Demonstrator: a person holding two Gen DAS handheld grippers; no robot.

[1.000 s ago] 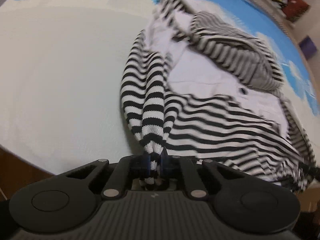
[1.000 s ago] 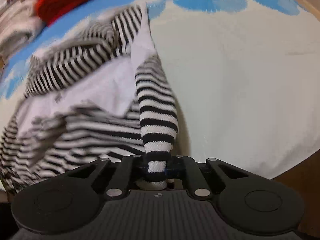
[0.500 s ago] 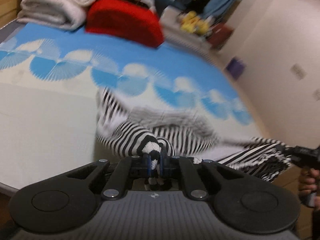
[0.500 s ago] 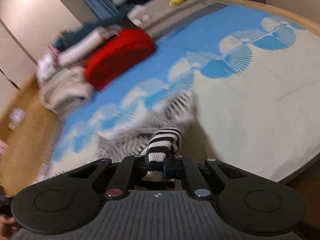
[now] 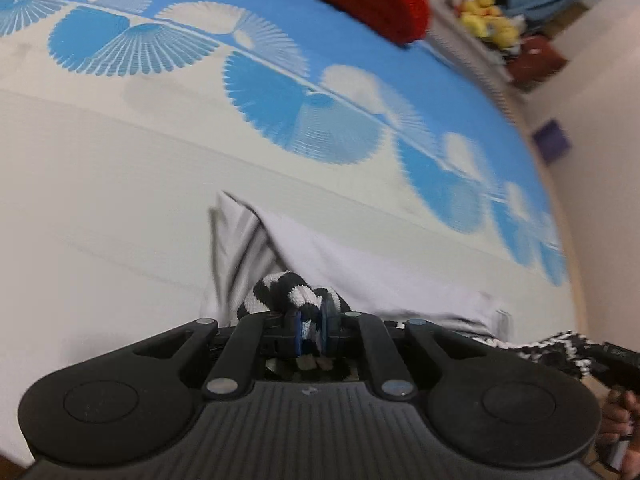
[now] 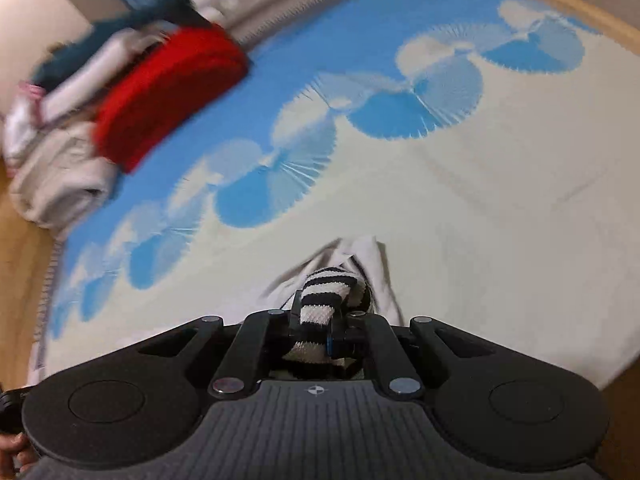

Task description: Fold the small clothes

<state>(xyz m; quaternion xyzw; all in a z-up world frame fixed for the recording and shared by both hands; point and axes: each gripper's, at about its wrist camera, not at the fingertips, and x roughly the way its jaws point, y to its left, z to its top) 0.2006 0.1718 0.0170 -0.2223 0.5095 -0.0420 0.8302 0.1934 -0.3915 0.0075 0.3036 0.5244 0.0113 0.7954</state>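
Holding the black-and-white striped knit garment with pale lining (image 5: 360, 280) by two striped cuffs, one in each gripper, I judge the step in hand to be the spreading of the piece before the first fold. My left gripper (image 5: 311, 330) has its fingers clamped together on a bunched striped cuff (image 5: 288, 296); my right gripper (image 6: 316, 330) has its fingers clamped on the other striped cuff (image 6: 326, 292). From the left cuff the pale lining runs forward and away, its far corner lying on the cream part of the bed cover (image 5: 100, 200); whether the rest touches the cover or hangs just above it I cannot tell, since both views are blurred. In the left view the garment's striped edge trails off toward the other gripper's black body (image 5: 616, 364), so the cloth spans the two grips.

The next move, as I judge it, calls for both cuffs to be drawn apart evenly and lowered together so the garment lies flat on the cream area; uneven tension would twist the lining.

The bed cover is cream nearest the garment and blue with white fan motifs (image 6: 400, 92) beyond it. Beyond the fans lies a red knitted bundle (image 6: 164, 92), with pale folded laundry (image 6: 60, 184) beside it. Past the bed's far edge from the garment, yellow soft toys (image 5: 486, 20) sit against a pale wall.
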